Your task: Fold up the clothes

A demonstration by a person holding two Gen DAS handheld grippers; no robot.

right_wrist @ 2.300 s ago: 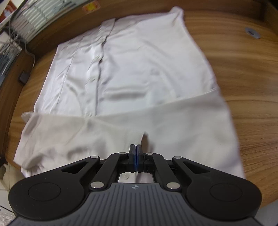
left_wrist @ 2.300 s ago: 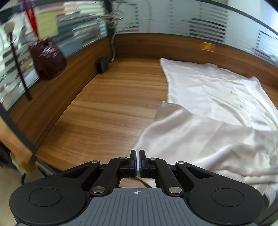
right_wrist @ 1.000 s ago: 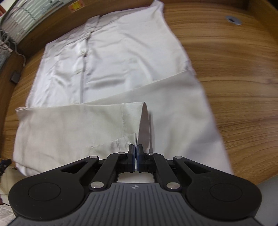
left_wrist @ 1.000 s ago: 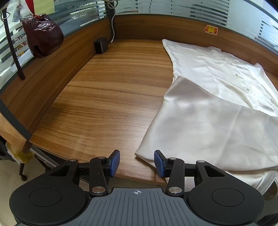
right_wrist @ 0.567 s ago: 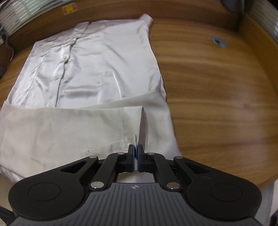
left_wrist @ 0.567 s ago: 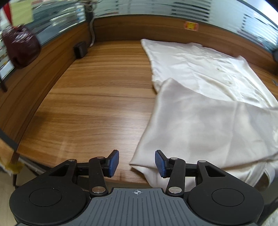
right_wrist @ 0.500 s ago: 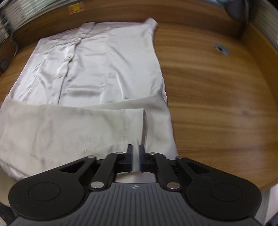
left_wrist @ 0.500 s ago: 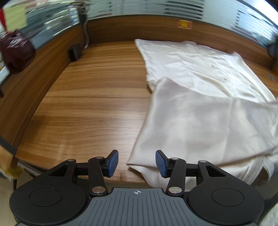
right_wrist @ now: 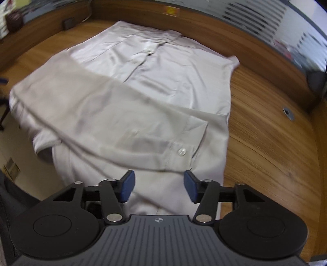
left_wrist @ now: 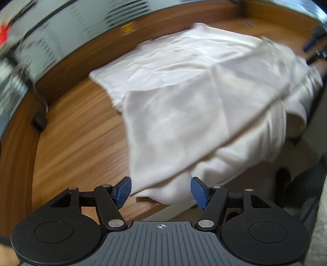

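I see both my left tool [left_wrist: 160, 189] and right tool [right_wrist: 159, 186] released above the partly folded, satiny white button-up shirt [right_wrist: 143, 98] on the wooden desk [right_wrist: 265, 143].

Shirt [right_wrist: 167, 81]: lay spread on the bench [right_wrist: 265, 143], its near part hanging over the bench's front edge.
Sleeve [right_wrist: 114, 114]: lay folded across the shirt's near part, cuff [right_wrist: 181, 147] toward the right.
Left hand-held gripper [left_wrist: 161, 190]: stood at the bench's front edge, fingers apart, either side of the sleeve's overhanging near corner.
Right hand-held gripper [right_wrist: 159, 187]: stood before the cuff, fingers apart, not touching the cloth.
Partition wall [right_wrist: 204, 18]: rose behind the bench, beyond the shirt.
Small box [left_wrist: 39, 120]: sat at the bench's far left, well apart from the shirt.
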